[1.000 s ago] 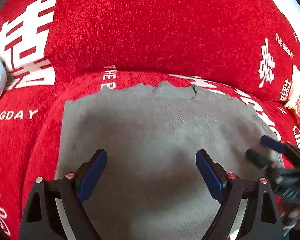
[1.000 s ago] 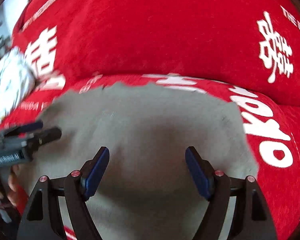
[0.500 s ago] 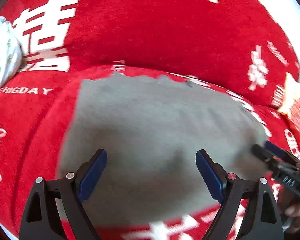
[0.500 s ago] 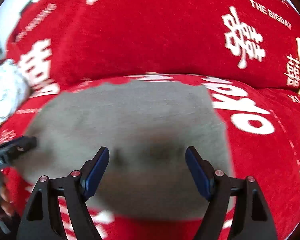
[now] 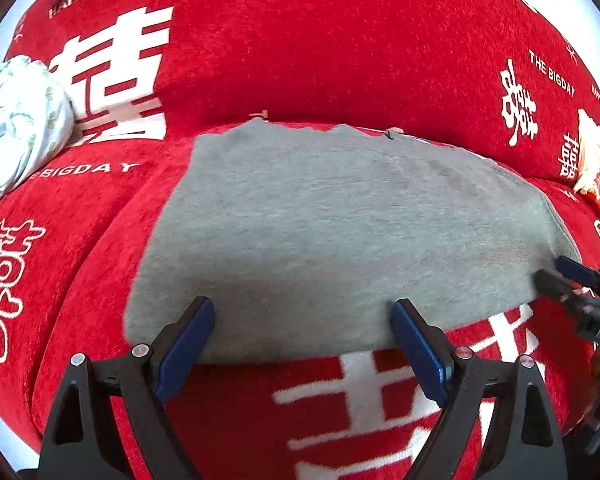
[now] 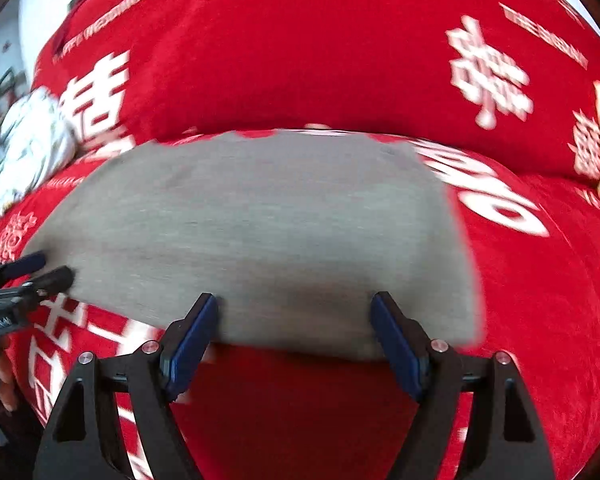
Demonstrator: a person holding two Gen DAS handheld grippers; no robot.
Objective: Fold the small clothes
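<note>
While the grey garment (image 5: 340, 232) lies flat on the red sofa cover (image 5: 340, 60), its near hem toward both cameras, the left gripper (image 5: 302, 344) and right gripper (image 6: 292, 332) sit at that hem with jaws spread wide, holding nothing. Step looks like lining up to grab the near edge for a fold. Next move likely calls for pinching both near corners and carrying them toward the far edge; white bundle (image 5: 16, 128) sits well apart at left.

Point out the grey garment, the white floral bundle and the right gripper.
grey garment (image 5: 340, 232), left wrist view, middle of the flat cloth.
white floral bundle (image 5: 16, 128), left wrist view, its rounded front.
right gripper (image 6: 294, 344), right wrist view, midway between its blue fingers.
</note>
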